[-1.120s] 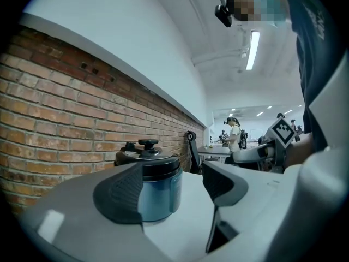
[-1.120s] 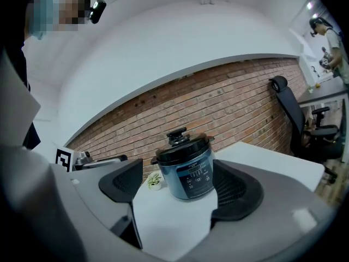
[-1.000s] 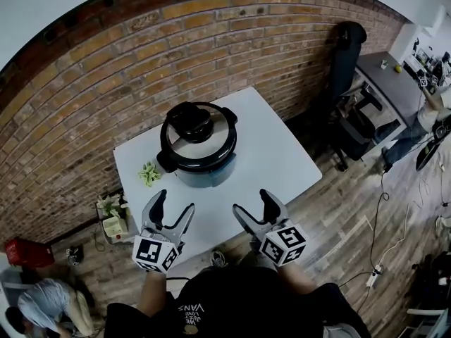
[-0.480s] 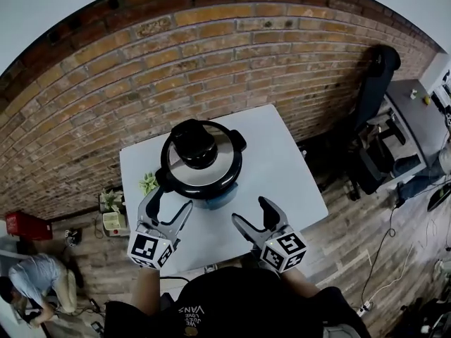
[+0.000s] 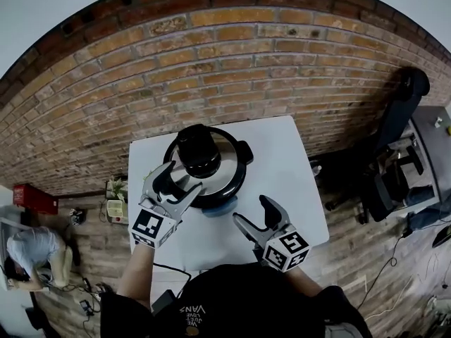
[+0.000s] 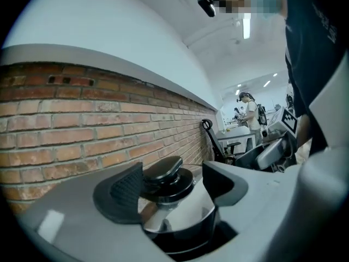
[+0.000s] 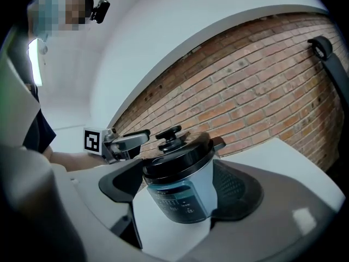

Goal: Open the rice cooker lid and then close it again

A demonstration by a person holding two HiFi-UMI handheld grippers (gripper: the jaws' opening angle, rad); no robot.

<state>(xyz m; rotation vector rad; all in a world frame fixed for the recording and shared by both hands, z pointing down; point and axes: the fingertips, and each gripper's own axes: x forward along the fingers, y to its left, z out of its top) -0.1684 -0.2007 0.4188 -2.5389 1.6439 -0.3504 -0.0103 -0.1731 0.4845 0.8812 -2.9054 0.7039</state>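
Left tongs hung apart over the near rim of the rice cooker, the rounded black knob of its shiny domed metal lid just ahead between their ribbed pads. Right tongs were also apart and empty, short of the cooker's smooth pale-blue body, above the flat white worktop. The lid sat shut.

The room is bright and evenly lit. Long ceiling lights glow white. The brick wall bends round at the edges. The corners are black. The left tool, up close, looks blurry.
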